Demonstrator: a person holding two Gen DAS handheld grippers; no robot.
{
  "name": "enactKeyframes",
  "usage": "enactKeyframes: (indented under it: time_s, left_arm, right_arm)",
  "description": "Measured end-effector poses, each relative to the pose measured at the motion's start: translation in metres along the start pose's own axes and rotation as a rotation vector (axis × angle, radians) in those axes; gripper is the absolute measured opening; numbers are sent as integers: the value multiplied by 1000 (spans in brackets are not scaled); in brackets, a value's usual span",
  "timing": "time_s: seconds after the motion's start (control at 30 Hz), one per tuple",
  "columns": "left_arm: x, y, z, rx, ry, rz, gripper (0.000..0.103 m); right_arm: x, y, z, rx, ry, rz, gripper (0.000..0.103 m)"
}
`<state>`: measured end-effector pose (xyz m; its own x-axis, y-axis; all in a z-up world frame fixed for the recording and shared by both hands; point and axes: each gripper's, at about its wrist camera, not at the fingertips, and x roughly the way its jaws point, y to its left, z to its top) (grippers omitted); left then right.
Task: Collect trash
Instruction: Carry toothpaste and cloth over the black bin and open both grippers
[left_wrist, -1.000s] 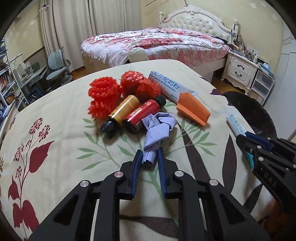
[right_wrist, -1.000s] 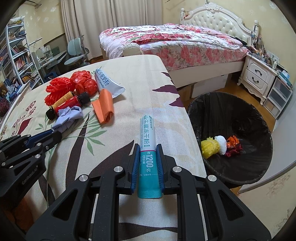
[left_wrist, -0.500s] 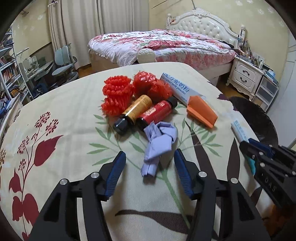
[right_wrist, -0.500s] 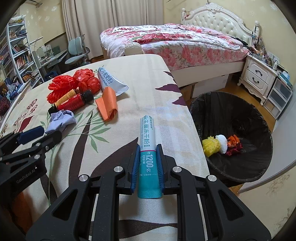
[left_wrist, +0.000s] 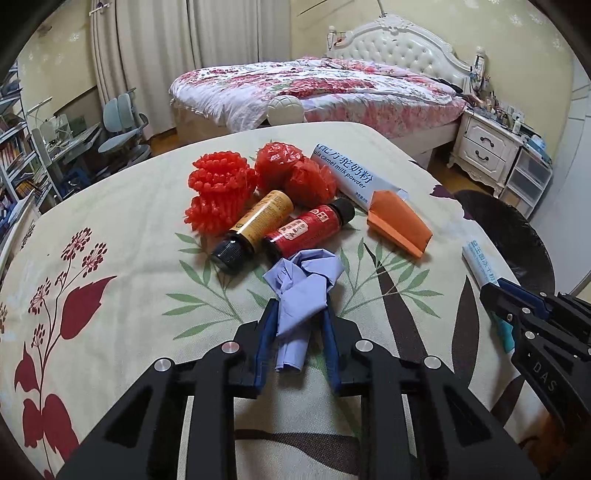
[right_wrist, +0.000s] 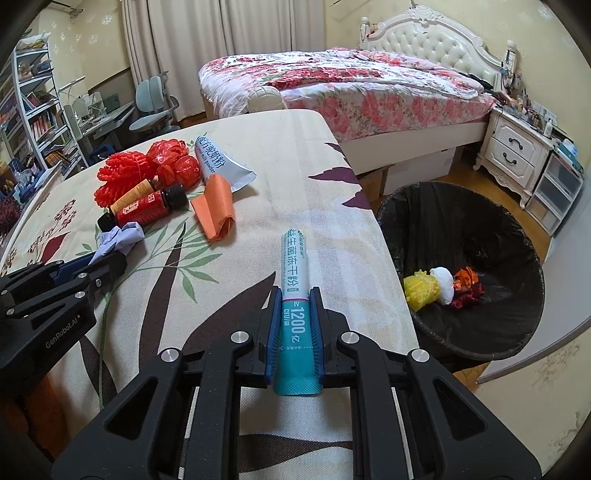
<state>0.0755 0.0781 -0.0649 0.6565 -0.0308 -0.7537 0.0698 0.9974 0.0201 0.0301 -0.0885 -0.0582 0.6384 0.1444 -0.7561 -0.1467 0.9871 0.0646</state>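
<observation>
A round black-lined trash bin (right_wrist: 461, 254) stood on the floor just beside the cloth-covered surface (right_wrist: 295, 155), holding a knobbly yellow ball (right_wrist: 419, 291), a white wad (right_wrist: 443, 284) and crumpled red-orange scraps (right_wrist: 467, 286). The right gripper (right_wrist: 294, 325) had its fingers (right_wrist: 273, 332) clamped on a white-and-teal tubular sachet (right_wrist: 293, 291) lying near the surface's edge beside the bin. The left gripper (left_wrist: 299, 332) had just closed its fingers (left_wrist: 266, 339) on a crumpled lilac paper wad (left_wrist: 301, 288), which half a second earlier lay loose between widely parted fingers. Beyond that wad lay two small dark-capped bottles side by side, one with a yellow label (left_wrist: 255, 225) and one with a red label (left_wrist: 306, 230), the lilac paper touching the red one's base. Behind them sat a bobbled red plastic cluster (left_wrist: 218, 188) and two scrunched red plastic bags (left_wrist: 291, 170), with a white camel-milk-powder sachet (left_wrist: 351, 177) and a folded orange paper piece (left_wrist: 399, 225) to the right, the orange paper overlapping the sachet's end. None of these had shifted over the past second. A floral-quilted bed with a white tufted headboard (right_wrist: 432, 51), a white nightstand (right_wrist: 517, 151) and grey-blue desk chairs (left_wrist: 122, 118) filled the room behind.
</observation>
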Motion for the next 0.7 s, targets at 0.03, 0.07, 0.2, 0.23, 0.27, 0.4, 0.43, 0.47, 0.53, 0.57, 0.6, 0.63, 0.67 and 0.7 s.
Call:
enactKeyframes:
  time_s: [0.03,0.07,0.2,0.23,0.27,0.4,0.43,0.47,0.53,0.57,0.6,0.63,0.67,0.7]
  left_arm:
    - [-2,1,-1,-5,-3,2,25]
    - [-2,2,-2,-9,-6,2,25]
    - [-7,5,-4,-24,-14,10,25]
    - [-9,5,-5,-25,-18,13,25]
    - [-11,4,-5,-25,-23,13,25]
    - [-19,1,-6,-22,-47,13,25]
    - [-20,1,-5,-22,-51,11,25]
    - [-22,0,-4,-24,-55,7,25]
    - [-26,-2,-3,-27,-65,0,25]
    - [-28,-3,-2,-26,-71,-3,25]
    - [-30,-5,0,-25,-78,-9,25]
    - [-31,-8,2,-23,-83,-14,25]
    - [-31,-10,3,-20,-88,-19,25]
    - [-32,-14,5,-16,-93,-24,25]
  right_arm:
    - [0,0,-1,0,-1,2,14]
    - [-1,1,-1,0,-1,2,14]
    - [-3,1,-2,2,-4,2,14]
    - [-4,1,-3,3,-6,2,14]
    - [-5,0,-3,6,-9,2,14]
    - [-13,-2,-3,15,-24,-3,14]
    - [-14,-2,-3,16,-27,-4,14]
    - [-16,-4,-2,18,-32,-7,14]
    - [-20,-7,-1,23,-41,-10,14]
    - [-22,-9,0,26,-47,-12,14]
    - [-24,-11,1,29,-54,-15,14]
    - [-26,-14,2,33,-61,-20,14]
    - [-27,-16,4,37,-66,-24,14]
    - [-29,-21,5,43,-73,-30,14]
